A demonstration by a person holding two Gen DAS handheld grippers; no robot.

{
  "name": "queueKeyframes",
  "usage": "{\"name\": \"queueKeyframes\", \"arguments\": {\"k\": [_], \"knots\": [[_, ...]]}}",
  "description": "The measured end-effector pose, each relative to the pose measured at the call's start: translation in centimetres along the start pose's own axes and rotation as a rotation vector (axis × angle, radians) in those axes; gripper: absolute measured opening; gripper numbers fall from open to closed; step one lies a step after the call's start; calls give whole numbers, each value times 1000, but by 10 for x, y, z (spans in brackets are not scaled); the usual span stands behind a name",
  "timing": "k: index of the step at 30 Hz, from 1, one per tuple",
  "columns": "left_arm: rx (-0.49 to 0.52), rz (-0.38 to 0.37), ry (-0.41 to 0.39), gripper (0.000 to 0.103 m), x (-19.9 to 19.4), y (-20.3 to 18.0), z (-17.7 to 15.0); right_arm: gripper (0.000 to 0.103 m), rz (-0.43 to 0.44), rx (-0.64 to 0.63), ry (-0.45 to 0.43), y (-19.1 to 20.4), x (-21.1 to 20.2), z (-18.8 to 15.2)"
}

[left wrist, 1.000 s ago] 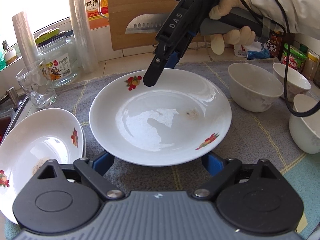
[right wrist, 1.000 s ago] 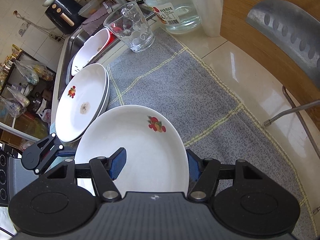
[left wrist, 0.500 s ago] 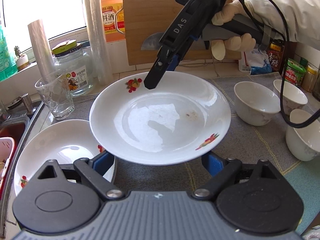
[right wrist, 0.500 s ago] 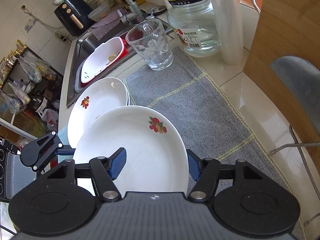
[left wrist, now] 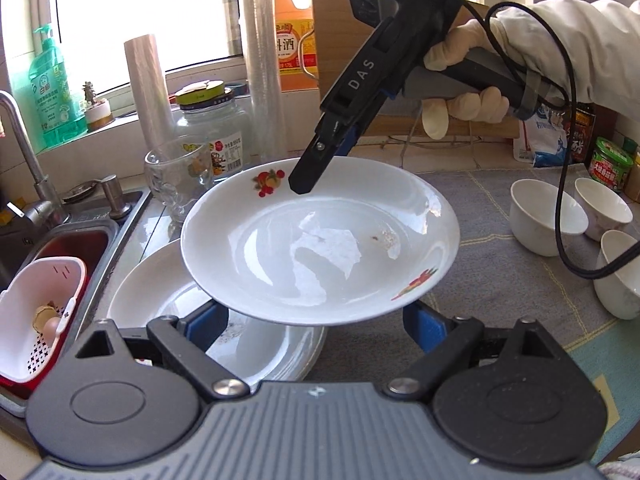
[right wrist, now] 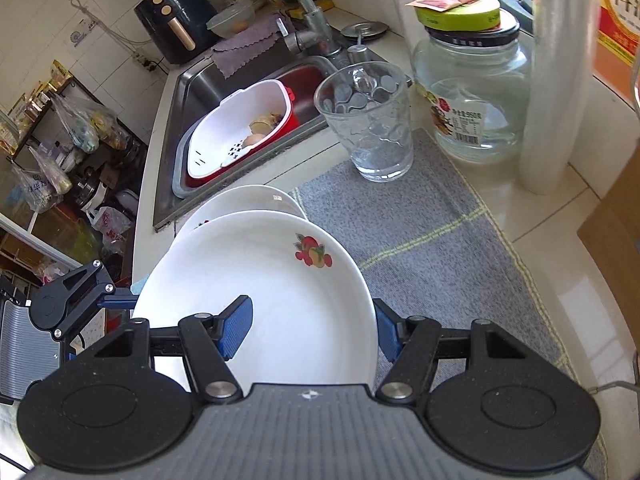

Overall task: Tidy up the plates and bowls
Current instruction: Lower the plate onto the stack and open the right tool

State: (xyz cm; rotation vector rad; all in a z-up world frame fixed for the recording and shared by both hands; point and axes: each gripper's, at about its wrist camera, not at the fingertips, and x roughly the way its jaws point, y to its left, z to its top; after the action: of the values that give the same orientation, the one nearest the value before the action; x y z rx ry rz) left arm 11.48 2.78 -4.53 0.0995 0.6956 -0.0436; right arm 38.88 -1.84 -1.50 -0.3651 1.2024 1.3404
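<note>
A white plate with fruit prints (left wrist: 320, 240) is held in the air between both grippers. My left gripper (left wrist: 316, 328) is under its near rim, with the plate resting across its spread fingers. My right gripper (left wrist: 316, 168) is shut on the far rim; in the right wrist view (right wrist: 312, 328) one blue pad lies on top of the plate (right wrist: 280, 300) and the other below its edge. The held plate hangs over a stack of white plates (left wrist: 168, 292) on the counter beside the sink; this stack also shows in the right wrist view (right wrist: 244, 200). Three white bowls (left wrist: 544, 216) stand at the right.
A drinking glass (left wrist: 176, 176), a glass jar (left wrist: 212, 132) and tall plastic rolls (left wrist: 260, 72) stand behind the plates. The sink (right wrist: 224, 80) holds a white and red basket (right wrist: 240, 128). A grey mat (right wrist: 420, 232) covers the counter. Jars and sauce bottles (left wrist: 608, 160) stand far right.
Both grippers have lifted the plate off the mat and carried it left, so that it now hangs over the plate stack by the sink.
</note>
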Motion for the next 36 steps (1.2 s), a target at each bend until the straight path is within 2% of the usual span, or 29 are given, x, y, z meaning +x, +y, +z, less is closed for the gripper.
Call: {"name": "queueKeyframes", "arguments": {"k": [7,17,36], "knots": [[-33,31,19,94,-8,22,-12,70,27,-25,18,16,30,20],[-69,37,51,94,-13,39,-28,70,41,-34,50,31,56,28],[-96,-6,87,94,-3,49,-35,70,0,-28,55,39,58,24]]}}
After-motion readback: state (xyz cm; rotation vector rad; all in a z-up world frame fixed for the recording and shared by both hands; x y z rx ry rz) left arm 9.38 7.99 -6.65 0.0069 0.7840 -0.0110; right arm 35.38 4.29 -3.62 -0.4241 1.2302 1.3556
